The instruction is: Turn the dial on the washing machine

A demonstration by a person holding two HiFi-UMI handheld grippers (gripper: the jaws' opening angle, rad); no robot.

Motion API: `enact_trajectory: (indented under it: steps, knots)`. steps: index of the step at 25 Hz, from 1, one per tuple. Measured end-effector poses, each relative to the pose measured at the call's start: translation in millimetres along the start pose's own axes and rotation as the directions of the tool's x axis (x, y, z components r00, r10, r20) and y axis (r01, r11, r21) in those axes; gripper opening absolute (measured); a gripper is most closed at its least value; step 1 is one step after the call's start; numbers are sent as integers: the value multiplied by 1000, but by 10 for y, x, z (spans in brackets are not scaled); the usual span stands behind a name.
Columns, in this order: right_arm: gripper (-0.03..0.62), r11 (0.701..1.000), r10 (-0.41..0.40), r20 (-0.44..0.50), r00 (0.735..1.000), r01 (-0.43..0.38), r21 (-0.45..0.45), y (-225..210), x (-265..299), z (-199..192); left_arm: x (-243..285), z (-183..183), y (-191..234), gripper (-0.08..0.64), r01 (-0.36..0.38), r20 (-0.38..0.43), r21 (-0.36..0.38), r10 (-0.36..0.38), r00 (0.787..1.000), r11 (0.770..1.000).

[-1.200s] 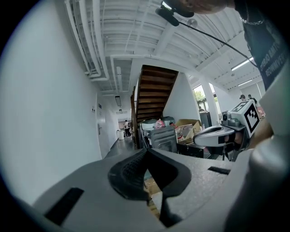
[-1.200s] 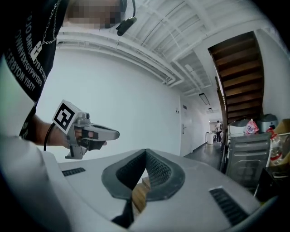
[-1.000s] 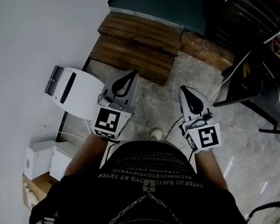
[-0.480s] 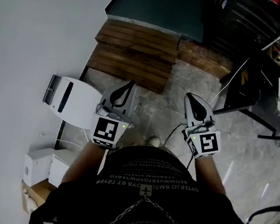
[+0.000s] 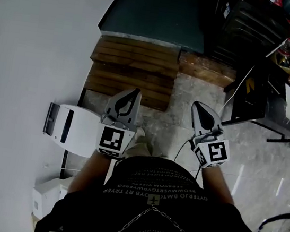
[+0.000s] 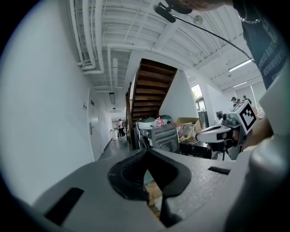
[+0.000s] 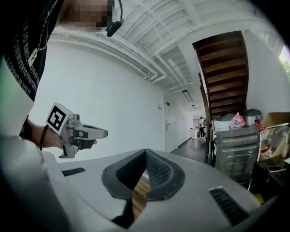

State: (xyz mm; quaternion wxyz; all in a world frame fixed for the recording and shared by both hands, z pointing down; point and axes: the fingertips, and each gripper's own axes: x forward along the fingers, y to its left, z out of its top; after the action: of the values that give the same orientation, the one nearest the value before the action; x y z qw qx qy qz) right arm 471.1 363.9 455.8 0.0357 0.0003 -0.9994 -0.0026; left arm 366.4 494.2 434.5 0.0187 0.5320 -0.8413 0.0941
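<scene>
No washing machine dial can be made out in any view. In the head view I hold both grippers level in front of my body over a stone floor. My left gripper [image 5: 134, 91] has its jaws together with nothing between them, as its own view also shows [image 6: 145, 152]. My right gripper [image 5: 198, 105] is shut and empty too [image 7: 145, 152]. Each gripper shows in the other's view: the right gripper [image 6: 218, 134] and the left gripper [image 7: 87, 133]. A grey metal appliance [image 6: 164, 138] stands ahead by the stairs, also seen from the right gripper [image 7: 235, 149].
Wooden boards [image 5: 135, 68] lie on the floor just ahead of the grippers. A white device [image 5: 73, 129] sits on the floor by the left wall. A dark table with clutter [image 5: 268, 98] is at the right. A wooden staircase [image 6: 152, 86] rises above a corridor.
Both grippers have moved forward together toward the wooden boards. The white device on the floor has slid back to beside my left gripper. Both jaws stayed as they were.
</scene>
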Motion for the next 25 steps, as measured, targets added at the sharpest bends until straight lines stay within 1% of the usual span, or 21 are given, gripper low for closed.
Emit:
enact_trajectory:
  steps: [3, 7, 12, 14, 17, 22, 25]
  knots:
    - [-5, 1000, -7, 17, 1000, 7, -14, 23, 419, 109, 232, 71, 337, 6, 25, 25, 16, -25, 999, 1000]
    - [-5, 999, -14, 26, 1000, 15, -28, 69, 879, 243, 466, 37, 706, 6, 61, 24, 2, -61, 998, 998]
    - [-5, 997, -65, 24, 998, 66, -37, 26, 1279, 378, 683, 43, 1086, 6, 116, 44, 1, -116, 992, 993]
    - [-5, 996, -86, 19, 996, 87, -34, 17, 1378, 388, 722, 32, 1221, 6, 128, 52, 6, -128, 990, 992]
    - [-5, 994, -106, 13, 994, 106, -22, 13, 1459, 376, 779, -21, 1362, 6, 136, 55, -7, -136, 989, 991]
    - [-3, 989, -146, -12, 989, 146, -9, -82, 1497, 291, 940, -135, 1483, 5, 150, 41, -22, -149, 988, 988]
    - [-4, 985, -170, -19, 985, 170, 3, -217, 1465, 224, 1086, -149, 1490, 6, 165, 35, -22, -165, 986, 986]
